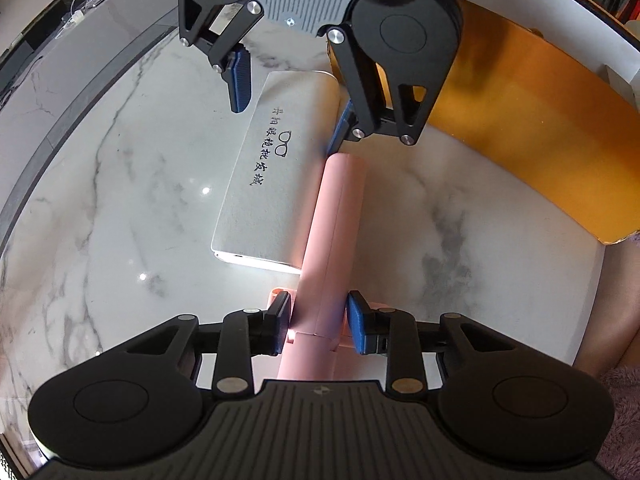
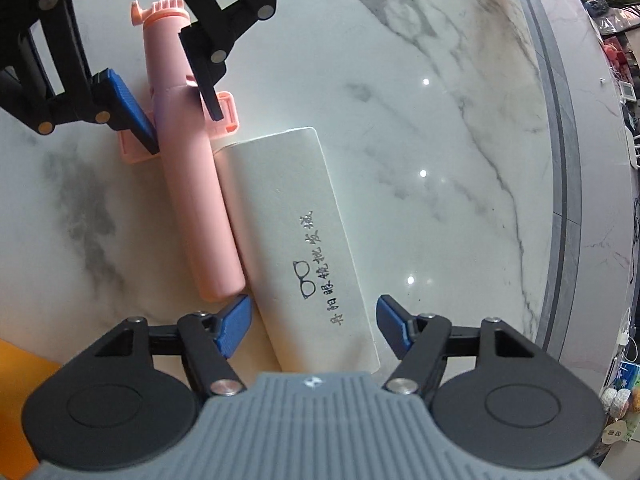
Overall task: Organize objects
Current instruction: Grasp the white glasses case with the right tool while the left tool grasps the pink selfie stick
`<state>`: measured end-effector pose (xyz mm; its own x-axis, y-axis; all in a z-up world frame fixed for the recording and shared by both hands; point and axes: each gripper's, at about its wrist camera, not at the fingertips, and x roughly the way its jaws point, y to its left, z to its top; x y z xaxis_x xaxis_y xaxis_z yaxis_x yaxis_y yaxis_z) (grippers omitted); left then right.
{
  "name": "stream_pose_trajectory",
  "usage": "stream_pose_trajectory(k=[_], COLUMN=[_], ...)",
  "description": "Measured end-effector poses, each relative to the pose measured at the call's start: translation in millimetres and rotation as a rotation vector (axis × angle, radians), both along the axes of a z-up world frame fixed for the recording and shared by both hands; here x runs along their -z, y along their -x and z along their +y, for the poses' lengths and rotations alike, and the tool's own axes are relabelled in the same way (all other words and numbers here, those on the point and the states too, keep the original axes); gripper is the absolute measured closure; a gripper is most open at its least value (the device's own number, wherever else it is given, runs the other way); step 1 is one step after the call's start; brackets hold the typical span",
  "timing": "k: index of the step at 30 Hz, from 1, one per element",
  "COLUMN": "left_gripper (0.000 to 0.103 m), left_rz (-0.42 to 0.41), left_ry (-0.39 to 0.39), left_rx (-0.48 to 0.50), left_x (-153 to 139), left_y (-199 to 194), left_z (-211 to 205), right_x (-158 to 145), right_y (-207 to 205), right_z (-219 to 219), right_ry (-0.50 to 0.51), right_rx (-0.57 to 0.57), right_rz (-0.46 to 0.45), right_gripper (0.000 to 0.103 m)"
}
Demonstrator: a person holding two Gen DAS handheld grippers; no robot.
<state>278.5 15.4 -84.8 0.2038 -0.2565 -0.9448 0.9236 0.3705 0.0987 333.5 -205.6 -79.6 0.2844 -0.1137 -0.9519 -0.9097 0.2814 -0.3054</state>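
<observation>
- The marble table (image 2: pixel 400 120) carries two long things lying side by side and touching, long axes parallel: a white glasses case (image 2: pixel 304 240) and a pink selfie stick (image 2: pixel 196 200). An orange box (image 1: pixel 540 140) sits beyond them, near the right gripper's side.
- The white glasses case runs straight away from the right gripper (image 2: pixel 314 324), its near end between the fingers. Those fingers are spread wide, one on each long side, apart from the case. A squeeze across its short width is what the next move looks to need; one blue pad (image 2: pixel 234 326) sits just beside the stick's rounded tip.
- The pink selfie stick runs lengthwise away from the left gripper (image 1: pixel 318 328), which straddles it near the phone-clamp end (image 2: pixel 224 116). The fingers are drawn in close to the tube; whether both pads already press it I cannot tell, as a thin gap may remain on one side.
- Writing: the case lid bears a small spectacles drawing and a line of Chinese characters, seemingly an optician's name, not sharp enough to read surely.
</observation>
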Motion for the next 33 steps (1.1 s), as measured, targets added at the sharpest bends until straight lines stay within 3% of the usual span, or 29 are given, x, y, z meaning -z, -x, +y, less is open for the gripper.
stream_pose_trajectory(k=[7, 14, 21, 27, 33], left_gripper=[0.068, 0.068, 0.067, 0.061, 0.064], left_rz=[0.021, 0.053, 0.081, 0.093, 0.104], left_ry=[-0.019, -0.042, -0.1, -0.084, -0.05], left_rx=[0.0, -0.001, 0.016, -0.034, -0.072], left_x=[-2.2, -4.5, -5.4, -7.8, -4.4], left_y=[2.1, 13.5, 32.1, 28.9, 27.5], left_z=[7.4, 29.4, 49.5, 60.4, 61.7], right_x=[15.1, 14.5, 11.2, 8.4, 11.0], right_y=[-6.2, -1.9, 20.7, 21.6, 17.1], right_z=[3.7, 14.0, 25.0, 28.3, 32.0], right_ry=[-0.003, -0.044, -0.117, -0.2, -0.228], right_rx=[-0.04, 0.032, 0.107, 0.182, 0.211], right_rz=[0.044, 0.089, 0.211, 0.168, 0.133], right_gripper=[0.03, 0.028, 0.026, 0.019, 0.022])
